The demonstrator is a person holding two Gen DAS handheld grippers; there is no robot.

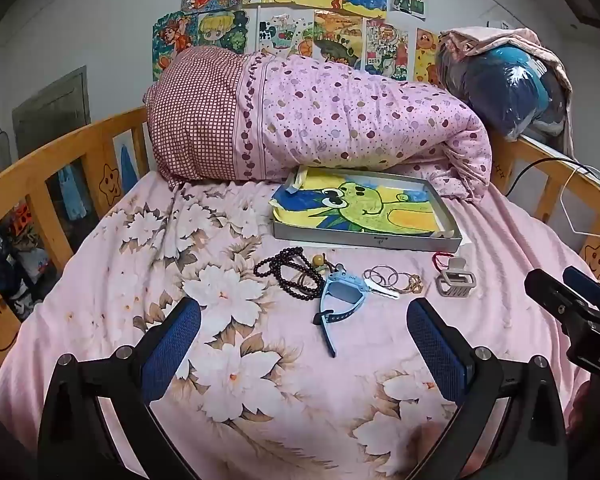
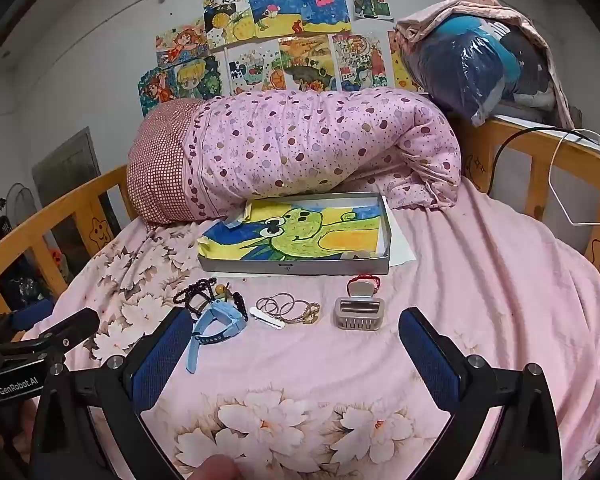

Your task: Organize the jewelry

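**A:** any readable text in this one?

**B:** a bit. The left gripper [image 2: 40, 340], seen from the right wrist, says "GenRobot.AI". The right gripper [image 1: 572, 300] shows "DAS", cut off at the frame edge. One wall drawing [image 2: 354, 64] reads "2024".

**A:** grippers holding anything?

**B:** nope, both spread wide with nothing between the blue pads.

**A:** and the jewelry?

**B:** lined up on the pink floral sheet [image 2: 480, 280] just in front of the grey tray [image 2: 296, 268]: dark bead strand [image 1: 288, 272], blue watch [image 1: 342, 296], thin bangles [image 2: 278, 304], grey hair claw [image 2: 358, 312].
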